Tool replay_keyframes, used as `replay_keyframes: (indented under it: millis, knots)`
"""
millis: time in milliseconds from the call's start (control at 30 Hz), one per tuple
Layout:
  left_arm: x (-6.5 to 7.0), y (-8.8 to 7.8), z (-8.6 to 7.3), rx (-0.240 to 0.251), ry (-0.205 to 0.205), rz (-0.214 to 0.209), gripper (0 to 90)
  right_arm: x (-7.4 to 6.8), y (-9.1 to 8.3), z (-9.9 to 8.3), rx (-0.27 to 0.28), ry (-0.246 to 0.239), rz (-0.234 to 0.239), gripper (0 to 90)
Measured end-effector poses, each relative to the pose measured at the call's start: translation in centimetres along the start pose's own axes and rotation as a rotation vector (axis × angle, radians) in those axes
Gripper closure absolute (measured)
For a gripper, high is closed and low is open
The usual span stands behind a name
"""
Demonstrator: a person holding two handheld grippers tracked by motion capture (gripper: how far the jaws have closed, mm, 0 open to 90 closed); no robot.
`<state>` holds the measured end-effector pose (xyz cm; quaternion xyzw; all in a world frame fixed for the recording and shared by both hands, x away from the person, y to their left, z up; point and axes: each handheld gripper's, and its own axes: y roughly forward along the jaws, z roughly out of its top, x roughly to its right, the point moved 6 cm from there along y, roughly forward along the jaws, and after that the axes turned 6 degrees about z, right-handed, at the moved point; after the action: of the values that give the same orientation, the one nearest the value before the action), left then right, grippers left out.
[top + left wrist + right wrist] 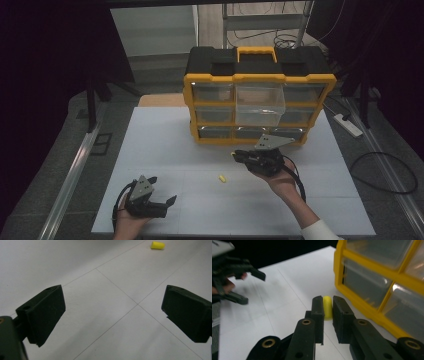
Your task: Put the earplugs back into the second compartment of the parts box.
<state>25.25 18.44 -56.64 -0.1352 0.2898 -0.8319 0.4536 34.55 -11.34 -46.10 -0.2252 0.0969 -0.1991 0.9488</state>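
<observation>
On the white table (pixel 165 150), toward its far edge, stands a yellow-framed organizer case (pixel 258 95) with a black top, a yellow carry handle (pixel 256 51) and rows of clear drawers. One middle drawer (pixel 260 104) is pulled out toward the near side, apart from its neighbours, which sit flush in the frame.

Near the middle of the table, well in front of the case, lies a small yellow foam earplug (pixel 221 178) on its side. In the left gripper view the same earplug (pixel 157 245) sits at the far right, well beyond the jaws.

The left gripper (pixel 170 202) rests low at the near left of the table, held in the person's left hand (pixel 131 220), its jaws spread wide with bare table between them. Its camera shows the two black pads far apart over thin seam lines in the tabletop.

The right gripper (pixel 239 155) is held just in front of the case's bottom row of drawers, in the person's right hand (pixel 282 182), a white cuff (pixel 320 231) showing at the wrist. In the right gripper view its jaws are nearly together, pinching a second yellow earplug (pixel 327 307) upright between the pads, with the case's yellow frame (pixel 372 310) just to the right and the other gripper blurred at the far left.
</observation>
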Motion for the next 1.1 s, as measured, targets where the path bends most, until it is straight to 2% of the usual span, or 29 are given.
replay_keyframes:
  millis: [600,700,767,1100]
  knots:
    - [0.0,0.0,0.0,0.000,0.008,0.003,5.3,-0.8,-4.7,4.2,0.135,-0.021,-0.017,79.6]
    - [0.0,0.0,0.0,-0.001,0.007,0.001,5.3,-1.1,-5.2,4.7,0.148,-0.031,-0.014,79.6]
    - [0.0,0.0,0.0,-0.001,0.007,0.001,5.3,-1.2,-5.5,5.0,0.149,-0.045,-0.028,79.6]
    - [-0.1,0.0,0.0,-0.001,0.009,0.006,5.3,-1.4,-6.7,6.1,0.190,-0.051,-0.028,79.7]
